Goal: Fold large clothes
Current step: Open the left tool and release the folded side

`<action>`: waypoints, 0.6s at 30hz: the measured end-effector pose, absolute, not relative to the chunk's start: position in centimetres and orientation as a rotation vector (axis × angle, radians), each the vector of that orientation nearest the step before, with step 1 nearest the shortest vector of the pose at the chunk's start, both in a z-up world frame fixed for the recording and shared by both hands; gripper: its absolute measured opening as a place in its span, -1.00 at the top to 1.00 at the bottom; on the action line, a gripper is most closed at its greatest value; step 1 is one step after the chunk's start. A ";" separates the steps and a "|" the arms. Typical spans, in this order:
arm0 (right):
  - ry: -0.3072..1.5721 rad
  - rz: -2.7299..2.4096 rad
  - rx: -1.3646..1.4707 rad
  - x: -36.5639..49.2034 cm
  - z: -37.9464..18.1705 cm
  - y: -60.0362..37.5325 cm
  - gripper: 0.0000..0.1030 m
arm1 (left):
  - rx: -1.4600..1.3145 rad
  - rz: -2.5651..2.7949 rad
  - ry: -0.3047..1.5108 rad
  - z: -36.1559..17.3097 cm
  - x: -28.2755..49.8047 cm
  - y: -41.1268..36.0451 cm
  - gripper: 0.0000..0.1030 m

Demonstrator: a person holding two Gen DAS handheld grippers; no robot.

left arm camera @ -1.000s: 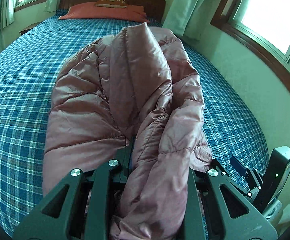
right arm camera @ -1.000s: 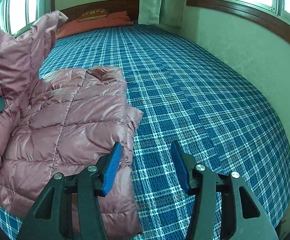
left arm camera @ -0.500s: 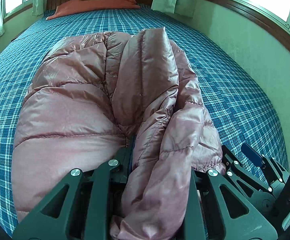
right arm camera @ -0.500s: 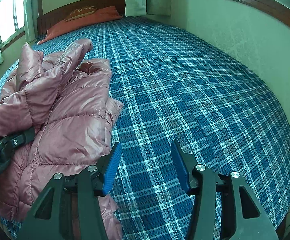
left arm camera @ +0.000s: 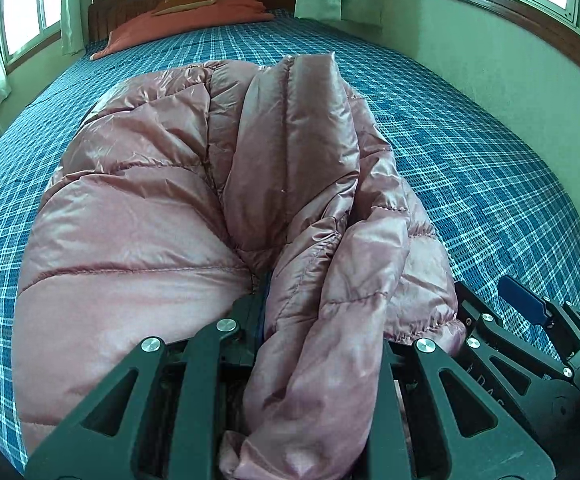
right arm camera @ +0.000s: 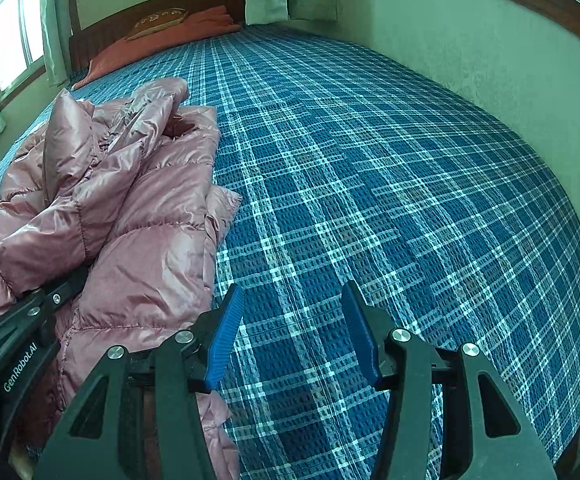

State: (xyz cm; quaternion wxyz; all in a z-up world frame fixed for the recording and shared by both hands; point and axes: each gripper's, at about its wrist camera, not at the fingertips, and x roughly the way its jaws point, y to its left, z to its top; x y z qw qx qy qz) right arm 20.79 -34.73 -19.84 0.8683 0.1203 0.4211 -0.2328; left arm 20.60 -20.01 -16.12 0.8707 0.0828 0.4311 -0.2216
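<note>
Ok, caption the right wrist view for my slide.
Open right gripper over the bed, beside the pink jacket.

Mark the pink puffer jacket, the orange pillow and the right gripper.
pink puffer jacket (left arm camera: 138, 240), left wrist view, broad quilted panel.
orange pillow (right arm camera: 146, 46), right wrist view, its top near the headboard.
right gripper (right arm camera: 291, 330), right wrist view, midway between blue fingertips.

One jacket (left arm camera: 194, 216) – one bed (right arm camera: 369, 184) – two tongs (right arm camera: 290, 332).

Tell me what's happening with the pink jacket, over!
Left hand-held gripper shut on pink jacket. Right hand-held gripper open, empty, over the plaid bedspread. Nothing blocking.
</note>
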 end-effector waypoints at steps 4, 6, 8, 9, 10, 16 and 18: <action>0.888 -0.490 0.252 20.9 -20.1 -35.0 0.00 | 0.199 -0.464 0.884 -16.6 20.4 -20.3 0.69; 0.888 -0.490 0.254 20.9 -20.1 -35.0 0.00 | 0.214 -0.462 0.874 -16.6 20.2 -20.4 0.69; 0.885 -0.491 0.261 20.7 -20.0 -35.2 0.00 | 0.223 -0.462 0.868 -16.5 20.1 -20.4 0.69; 0.883 -0.492 0.265 20.6 -20.0 -35.1 0.00 | 0.218 -0.463 0.865 -16.4 20.1 -20.4 0.69; 0.882 -0.493 0.269 20.4 -20.0 -35.2 0.00 | 0.213 -0.466 0.862 -16.3 20.0 -20.3 0.69; 0.875 -0.512 0.278 18.9 -19.7 -36.0 0.00 | 0.176 -0.519 0.830 -14.6 18.1 -20.0 0.08; 0.872 -0.524 0.270 18.2 -19.4 -36.0 0.00 | 0.170 -0.557 0.810 -13.5 17.0 -20.1 -0.03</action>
